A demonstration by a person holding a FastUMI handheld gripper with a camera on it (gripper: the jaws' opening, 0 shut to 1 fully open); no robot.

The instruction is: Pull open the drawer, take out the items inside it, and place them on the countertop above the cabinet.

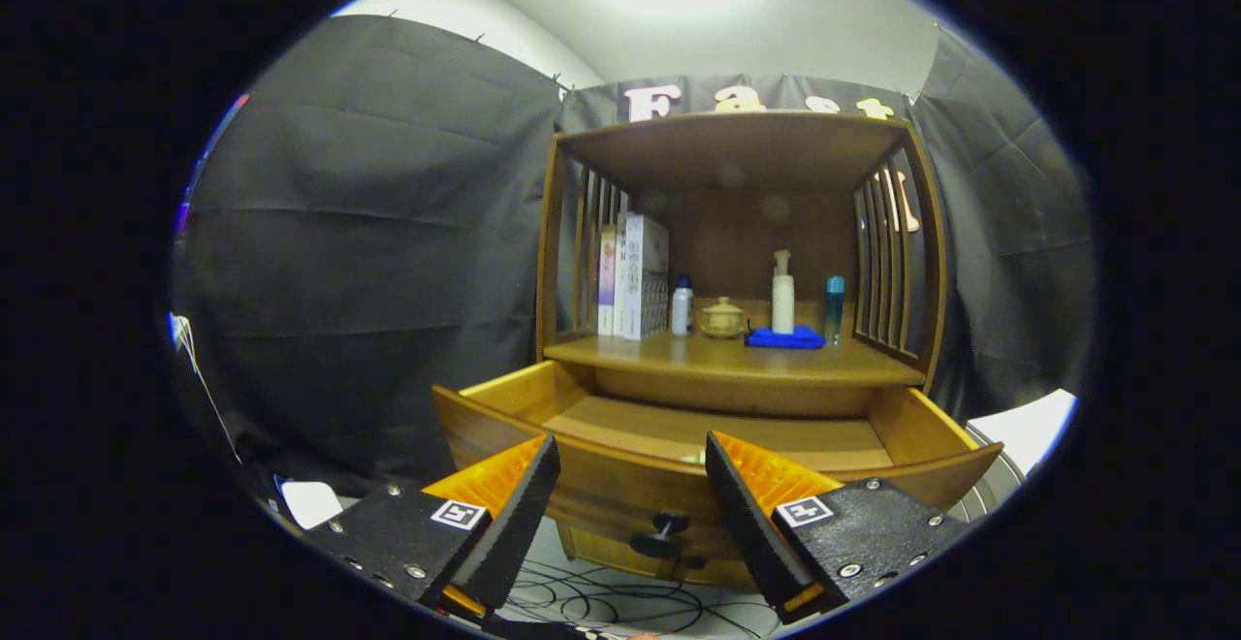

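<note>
Black cloth is hanging behind the cabinet [737, 262]; its drawer [717, 446] is standing open, and I'm holding my gripper [632, 470] with fingers apart, gripping nothing.

A staged recording booth is standing in for a home here: black cloth [368, 233] is hanging as walls around a lone wooden cabinet [737, 262] beyond the claw [630, 514], whose fingers are gaping wide apart. Books [635, 276], bottles [782, 296] and a folded blue cloth [785, 337] are sitting on its desk, while loose cables [601, 601] are trailing over the floor below the claw.
</note>
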